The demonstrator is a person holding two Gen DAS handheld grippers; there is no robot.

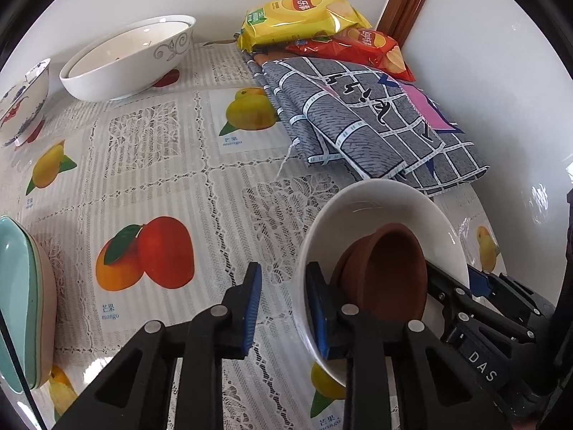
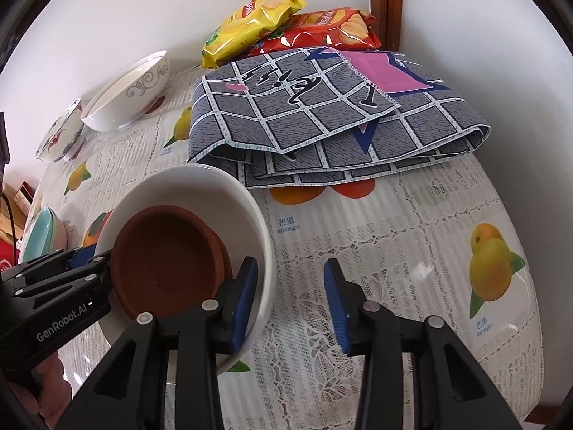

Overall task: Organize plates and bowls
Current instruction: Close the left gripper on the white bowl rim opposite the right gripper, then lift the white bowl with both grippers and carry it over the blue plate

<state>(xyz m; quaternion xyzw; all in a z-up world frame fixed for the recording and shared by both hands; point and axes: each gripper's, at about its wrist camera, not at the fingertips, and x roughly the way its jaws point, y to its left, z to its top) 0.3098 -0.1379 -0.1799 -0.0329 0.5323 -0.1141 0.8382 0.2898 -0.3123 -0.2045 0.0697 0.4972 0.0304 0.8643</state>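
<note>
A white bowl (image 1: 376,208) stands on the table with two brown clay saucers (image 1: 390,268) stacked inside it. My left gripper (image 1: 283,308) is open, with its right finger inside the bowl and its left finger outside the rim. My right gripper (image 2: 290,301) is open too, with its left finger inside the same bowl (image 2: 200,186) beside the saucers (image 2: 164,261) and its right finger outside. Each gripper straddles the bowl's rim from opposite sides. A large white patterned bowl (image 1: 125,61) and a small blue-and-red bowl (image 1: 25,100) stand at the far left. Teal and pink plates (image 1: 21,297) are stacked at the left edge.
A folded grey checked cloth (image 1: 361,118) lies behind the white bowl. Yellow (image 1: 304,18) and red (image 1: 361,46) chip bags lie in the back corner by the wall. A fruit-print lace tablecloth (image 1: 154,165) covers the table. The table's edge curves away at the right (image 2: 530,322).
</note>
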